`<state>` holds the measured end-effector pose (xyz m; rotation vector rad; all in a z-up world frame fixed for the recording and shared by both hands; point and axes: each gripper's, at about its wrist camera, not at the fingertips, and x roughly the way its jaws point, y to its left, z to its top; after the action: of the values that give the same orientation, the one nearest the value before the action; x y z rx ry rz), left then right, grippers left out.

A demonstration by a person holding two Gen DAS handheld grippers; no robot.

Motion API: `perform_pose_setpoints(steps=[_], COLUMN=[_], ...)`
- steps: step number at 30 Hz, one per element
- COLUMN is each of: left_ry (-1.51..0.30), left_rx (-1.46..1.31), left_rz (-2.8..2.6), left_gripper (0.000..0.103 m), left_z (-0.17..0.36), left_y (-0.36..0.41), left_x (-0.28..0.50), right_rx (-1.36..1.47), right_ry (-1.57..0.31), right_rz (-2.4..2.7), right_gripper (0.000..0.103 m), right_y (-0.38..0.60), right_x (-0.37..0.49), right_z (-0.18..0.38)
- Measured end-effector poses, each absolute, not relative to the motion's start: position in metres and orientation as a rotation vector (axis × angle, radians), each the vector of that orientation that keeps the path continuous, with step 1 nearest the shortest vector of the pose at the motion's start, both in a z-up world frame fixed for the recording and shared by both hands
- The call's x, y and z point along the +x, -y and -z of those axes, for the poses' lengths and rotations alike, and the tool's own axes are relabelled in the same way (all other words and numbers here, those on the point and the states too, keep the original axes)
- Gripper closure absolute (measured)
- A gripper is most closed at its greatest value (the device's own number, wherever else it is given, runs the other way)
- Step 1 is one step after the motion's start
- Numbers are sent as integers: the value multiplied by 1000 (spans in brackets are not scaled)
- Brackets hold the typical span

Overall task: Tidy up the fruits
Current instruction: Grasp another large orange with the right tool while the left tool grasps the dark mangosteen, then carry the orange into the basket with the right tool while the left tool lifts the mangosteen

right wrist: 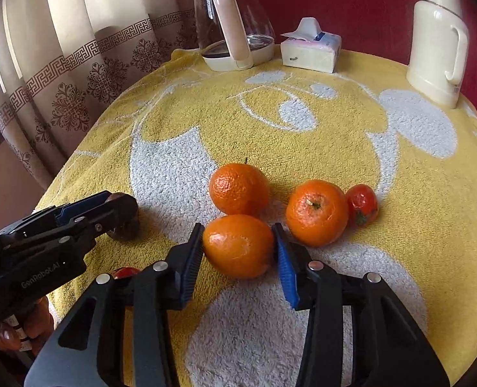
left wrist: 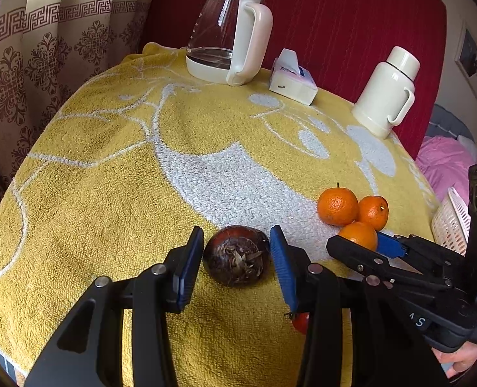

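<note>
A dark brown, round bulb-like fruit (left wrist: 237,259) rests on the yellow towel (left wrist: 109,193), and my left gripper (left wrist: 237,258) is shut on it, a blue pad pressing each side. To its right, my right gripper (right wrist: 238,248) is shut on a mandarin (right wrist: 238,245) that sits on the towel. Two more mandarins (right wrist: 239,188) (right wrist: 316,213) lie just beyond it, with a small red tomato (right wrist: 362,204) touching the right one. A second red tomato (left wrist: 301,322) shows partly behind my left gripper's right finger.
A glass kettle (left wrist: 225,38), a tissue box (left wrist: 293,84) and a cream thermos jug (left wrist: 386,93) stand along the table's far edge. A pale perforated basket (left wrist: 448,222) sits off the right edge. A patterned curtain (left wrist: 29,64) hangs at the left.
</note>
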<state>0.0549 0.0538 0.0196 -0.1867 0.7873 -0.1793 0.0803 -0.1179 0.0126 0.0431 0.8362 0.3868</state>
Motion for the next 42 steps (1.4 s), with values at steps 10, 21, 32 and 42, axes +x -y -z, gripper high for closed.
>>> perform_pose_setpoints(steps=[10,21,32,42], left_ry=[-824,-809,-758,-715], left_rx=[-167,-138,-107,-47], left_rz=[179,169,206,294], left_gripper=[58,60,59,59], left_z=[-15,-19,-44,-68], left_y=[-50,-46,-25,22], left_x=[59,55,43,35], right_rx=[42,89,158,218], right_ry=[-802,-760,-668,-595], right_rz=[-392,-364,-279,-120], right_gripper=[60,60,60,60], right_y=[127,154,206,283], right_x=[57,32,11,-13], right_z=[-23,-35,-63,-77])
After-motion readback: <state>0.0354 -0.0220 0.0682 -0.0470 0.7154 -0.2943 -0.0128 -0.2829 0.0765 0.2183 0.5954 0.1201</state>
